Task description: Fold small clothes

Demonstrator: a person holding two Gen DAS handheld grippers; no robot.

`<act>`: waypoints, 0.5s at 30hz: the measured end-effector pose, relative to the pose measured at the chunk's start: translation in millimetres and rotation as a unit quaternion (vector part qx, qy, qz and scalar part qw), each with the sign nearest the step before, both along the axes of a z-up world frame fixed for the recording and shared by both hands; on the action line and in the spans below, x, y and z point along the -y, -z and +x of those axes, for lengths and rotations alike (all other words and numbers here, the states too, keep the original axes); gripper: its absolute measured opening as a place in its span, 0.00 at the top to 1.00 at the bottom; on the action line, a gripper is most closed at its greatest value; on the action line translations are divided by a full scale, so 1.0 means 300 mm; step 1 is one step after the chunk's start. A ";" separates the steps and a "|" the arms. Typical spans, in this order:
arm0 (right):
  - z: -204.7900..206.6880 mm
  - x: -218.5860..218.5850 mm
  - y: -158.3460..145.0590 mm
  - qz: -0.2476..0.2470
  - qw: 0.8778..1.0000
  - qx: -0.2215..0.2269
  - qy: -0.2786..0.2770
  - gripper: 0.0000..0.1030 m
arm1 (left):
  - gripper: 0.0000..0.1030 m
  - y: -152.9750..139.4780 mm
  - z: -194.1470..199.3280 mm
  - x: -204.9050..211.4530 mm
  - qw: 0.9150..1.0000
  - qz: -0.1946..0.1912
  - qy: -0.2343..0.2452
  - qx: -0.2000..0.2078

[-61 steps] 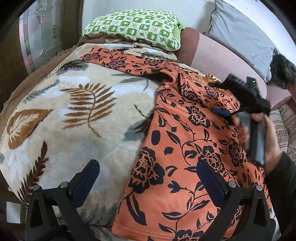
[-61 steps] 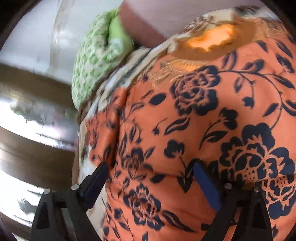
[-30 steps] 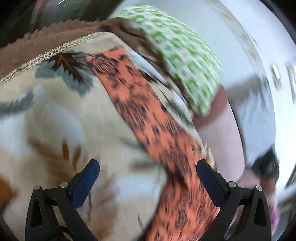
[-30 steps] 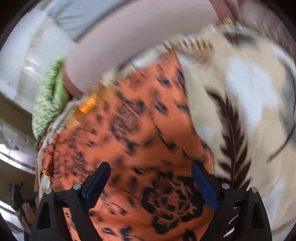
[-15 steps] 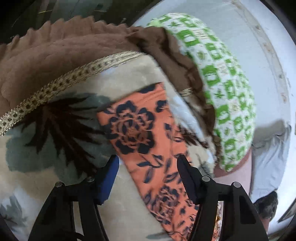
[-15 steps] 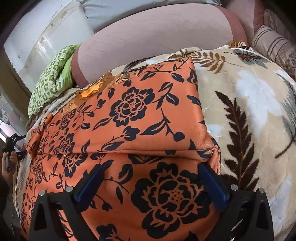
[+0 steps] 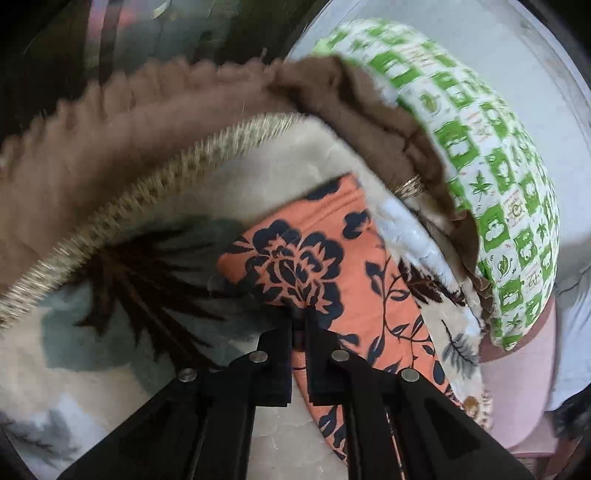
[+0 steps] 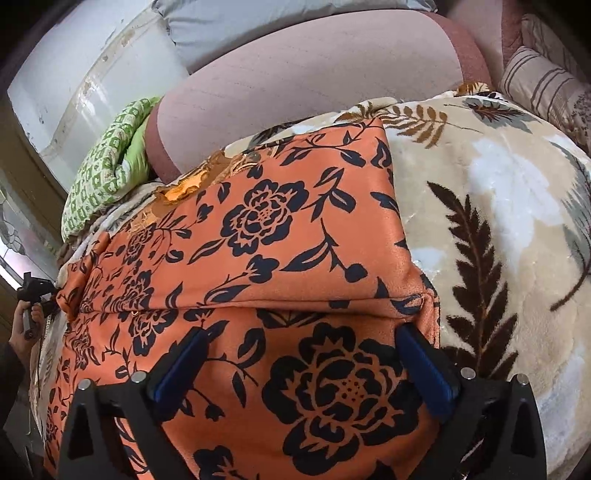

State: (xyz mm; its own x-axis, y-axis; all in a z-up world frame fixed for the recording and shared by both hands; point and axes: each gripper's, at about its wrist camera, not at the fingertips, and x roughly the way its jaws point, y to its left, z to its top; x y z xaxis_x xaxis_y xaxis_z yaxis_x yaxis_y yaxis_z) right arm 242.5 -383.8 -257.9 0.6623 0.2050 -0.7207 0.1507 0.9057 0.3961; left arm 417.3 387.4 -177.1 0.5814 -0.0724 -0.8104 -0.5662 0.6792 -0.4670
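Garment: I see smooth orange cloth [image 8: 295,236] with navy flowers, folded, on plush leaf-print blanket [image 8: 498,206].
Left gripper [image 7: 299,321]: I've just pinched its sleeve end.
Right gripper [image 8: 303,365]: fingers apart above the fold.

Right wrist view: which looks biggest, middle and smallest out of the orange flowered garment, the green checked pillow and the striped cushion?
1. Orange flowered garment, largest, though nearest the camera.
2. Green checked pillow.
3. Striped cushion, cut off by the frame edge, so uncertain against the pillow.

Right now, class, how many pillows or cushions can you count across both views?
3. A green checked pillow at the blanket's far corner, a grey pillow against the wall above the pink headrest, and a striped cushion at far right. Others may be hidden.
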 end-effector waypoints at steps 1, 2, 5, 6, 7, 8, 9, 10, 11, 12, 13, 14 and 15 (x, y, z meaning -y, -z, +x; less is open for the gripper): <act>0.001 0.001 0.000 0.001 1.000 0.001 0.000 0.01 | 0.96 -0.043 -0.003 0.026 1.000 0.024 0.007 0.007; 0.000 0.003 0.001 0.004 1.000 0.002 0.000 0.01 | 0.96 -0.105 -0.007 0.070 0.998 0.053 0.020 0.022; -0.007 0.018 0.003 0.020 1.000 0.010 0.003 0.01 | 0.96 -0.323 -0.038 0.254 0.985 0.128 0.080 0.089; -0.009 0.024 0.004 0.027 1.000 0.014 0.004 0.01 | 0.96 -0.389 -0.059 0.314 0.979 0.138 0.100 0.112; -0.012 0.027 0.005 0.032 0.999 0.017 0.005 0.01 | 0.96 -0.481 -0.084 0.415 0.970 0.150 0.126 0.146; -0.015 0.031 0.006 0.036 0.999 0.020 0.006 0.01 | 0.96 -0.533 -0.102 0.492 0.963 0.157 0.144 0.165; -0.017 0.037 0.007 0.043 0.999 0.023 0.007 0.01 | 0.96 -0.582 -0.114 0.576 0.956 0.164 0.165 0.181; -0.021 0.042 0.006 0.048 0.999 0.025 0.008 0.01 | 0.96 -0.640 -0.139 0.696 0.944 0.170 0.194 0.203; -0.024 0.049 0.007 0.055 0.998 0.029 0.008 0.01 | 0.96 -0.672 -0.153 0.780 0.938 0.170 0.212 0.217; -0.027 0.055 0.008 0.062 0.997 0.033 0.009 0.01 | 0.96 -0.695 -0.173 0.862 0.931 0.166 0.233 0.228; -0.029 0.062 0.010 0.070 0.997 0.036 0.010 0.01 | 0.96 -0.712 -0.200 0.985 0.920 0.159 0.266 0.239; -0.031 0.068 0.011 0.076 0.996 0.039 0.010 0.01 | 0.96 -0.716 -0.224 1.067 0.914 0.154 0.284 0.245; -0.035 0.074 0.012 0.085 0.995 0.043 0.011 0.01 | 0.96 -0.712 -0.248 1.147 0.908 0.149 0.304 0.248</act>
